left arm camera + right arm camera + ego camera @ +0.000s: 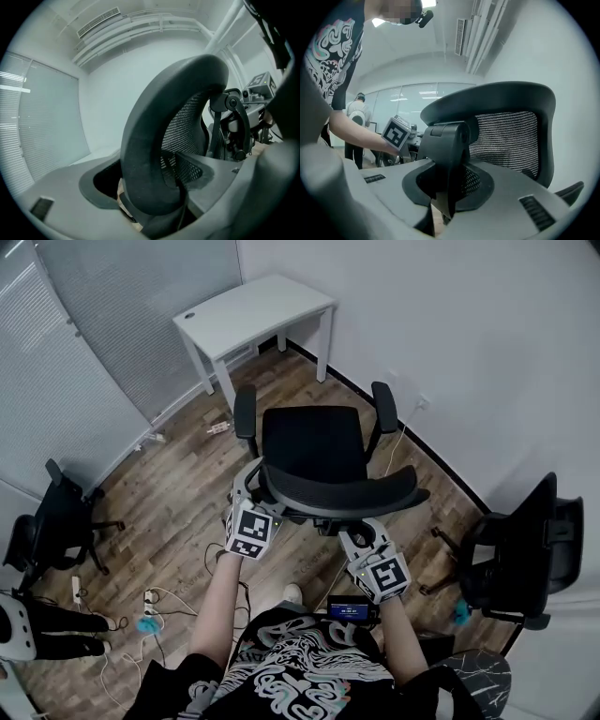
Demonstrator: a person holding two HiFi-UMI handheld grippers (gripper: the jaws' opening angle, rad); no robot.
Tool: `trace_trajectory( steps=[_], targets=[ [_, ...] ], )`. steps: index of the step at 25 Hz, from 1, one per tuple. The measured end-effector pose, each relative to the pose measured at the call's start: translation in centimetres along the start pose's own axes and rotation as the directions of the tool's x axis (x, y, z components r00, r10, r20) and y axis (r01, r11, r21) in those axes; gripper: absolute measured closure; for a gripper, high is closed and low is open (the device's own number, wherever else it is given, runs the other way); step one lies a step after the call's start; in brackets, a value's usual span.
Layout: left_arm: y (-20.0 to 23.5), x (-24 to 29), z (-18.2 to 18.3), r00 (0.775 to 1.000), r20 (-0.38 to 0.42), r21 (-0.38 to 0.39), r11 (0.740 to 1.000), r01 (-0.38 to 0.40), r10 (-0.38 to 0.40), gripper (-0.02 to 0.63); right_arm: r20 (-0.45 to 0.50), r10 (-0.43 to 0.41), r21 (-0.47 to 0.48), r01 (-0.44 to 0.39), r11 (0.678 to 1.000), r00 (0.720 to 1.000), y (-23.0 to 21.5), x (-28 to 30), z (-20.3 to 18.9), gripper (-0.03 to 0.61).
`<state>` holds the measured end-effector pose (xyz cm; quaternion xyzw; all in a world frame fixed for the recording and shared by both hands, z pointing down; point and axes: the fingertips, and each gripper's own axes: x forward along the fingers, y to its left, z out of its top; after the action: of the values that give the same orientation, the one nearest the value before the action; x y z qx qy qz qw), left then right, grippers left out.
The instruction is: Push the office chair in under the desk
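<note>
A black office chair (314, 451) stands on the wood floor, its seat facing the white desk (253, 310) a short way ahead. I stand behind its mesh back. My left gripper (251, 491) is shut on the left edge of the back; in the left gripper view the thick black rim (150, 154) fills the gap between the jaws of the left gripper (154, 197). My right gripper (361, 538) is shut on the support bracket (447, 150) behind the back, which sits between the jaws of the right gripper (445, 197).
A second black chair (56, 521) stands at the left and another (525, 549) at the right by the wall. Cables and a power strip (150, 601) lie on the floor at my left. A person (358, 112) stands far behind.
</note>
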<state>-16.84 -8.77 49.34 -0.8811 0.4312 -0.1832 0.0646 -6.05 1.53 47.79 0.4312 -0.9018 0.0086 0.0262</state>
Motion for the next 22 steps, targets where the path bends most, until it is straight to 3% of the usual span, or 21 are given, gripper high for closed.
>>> trace_trajectory(
  steps=[22],
  targets=[
    [2.3,2.6,0.2,1.000,0.004,0.012,1.000,0.013,-0.013,0.244,0.007,-0.042,0.018,0.042,0.999,0.999,-1.9,2.8,0.0,0.532]
  ],
)
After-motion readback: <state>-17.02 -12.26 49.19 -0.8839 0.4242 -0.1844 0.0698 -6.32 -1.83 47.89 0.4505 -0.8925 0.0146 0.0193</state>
